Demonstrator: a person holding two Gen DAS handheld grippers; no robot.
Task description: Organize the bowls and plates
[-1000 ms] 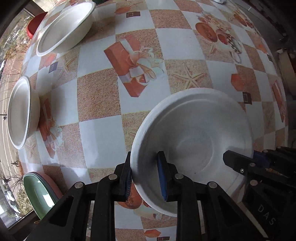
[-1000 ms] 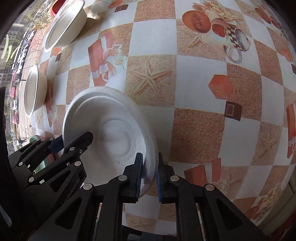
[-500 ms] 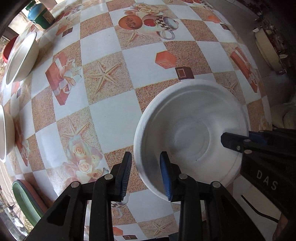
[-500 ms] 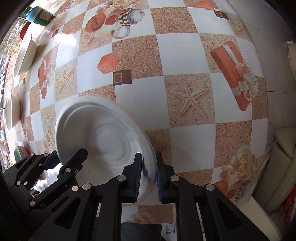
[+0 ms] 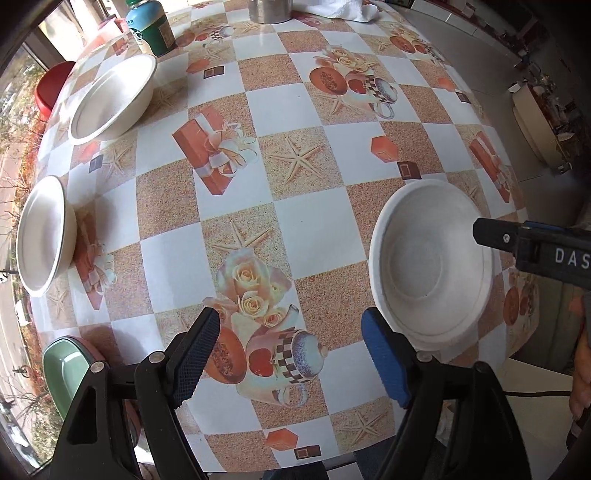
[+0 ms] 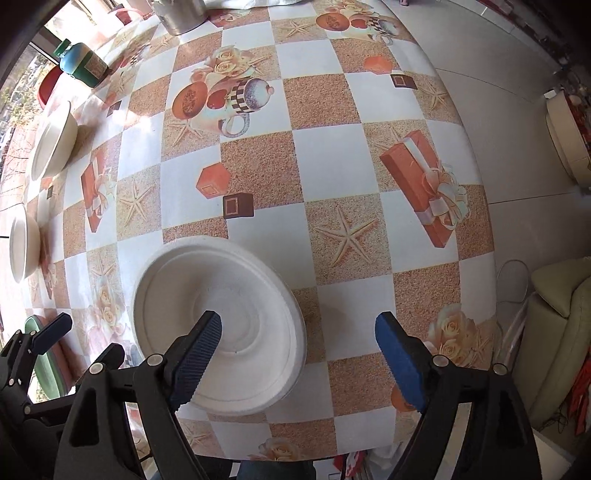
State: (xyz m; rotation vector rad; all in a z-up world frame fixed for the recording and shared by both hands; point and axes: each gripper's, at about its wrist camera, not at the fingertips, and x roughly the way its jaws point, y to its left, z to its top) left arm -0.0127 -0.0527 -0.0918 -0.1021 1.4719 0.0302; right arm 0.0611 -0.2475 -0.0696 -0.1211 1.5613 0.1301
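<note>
A white paper bowl [image 5: 432,266] rests upright on the checked tablecloth [image 5: 314,229] near its front right edge. My left gripper [image 5: 291,354] hangs above the table just left of that bowl. Its jaws are opening, with only tablecloth between them. My right gripper [image 6: 297,360] hovers over the same bowl [image 6: 221,321]. Its jaws are opening too; the bowl's right rim lies between them untouched, and the left fingertip [image 6: 207,328] is above the bowl's inside. Two more white bowls [image 5: 114,98] [image 5: 44,236] sit at the table's left side.
A green dish [image 5: 62,373] lies on a pink one at the front left corner. At the back stand a green bottle [image 5: 151,26], a metal pot [image 5: 269,9] and a white cloth [image 5: 340,9]. A red stool [image 5: 51,88] is beyond the left edge, a pale cushion [image 6: 561,332] on the right.
Both grippers were shut on opposite rims of the bowl and carried it rightward across the table. Both have now let go, opened wide and risen; the bowl stays on the table.
</note>
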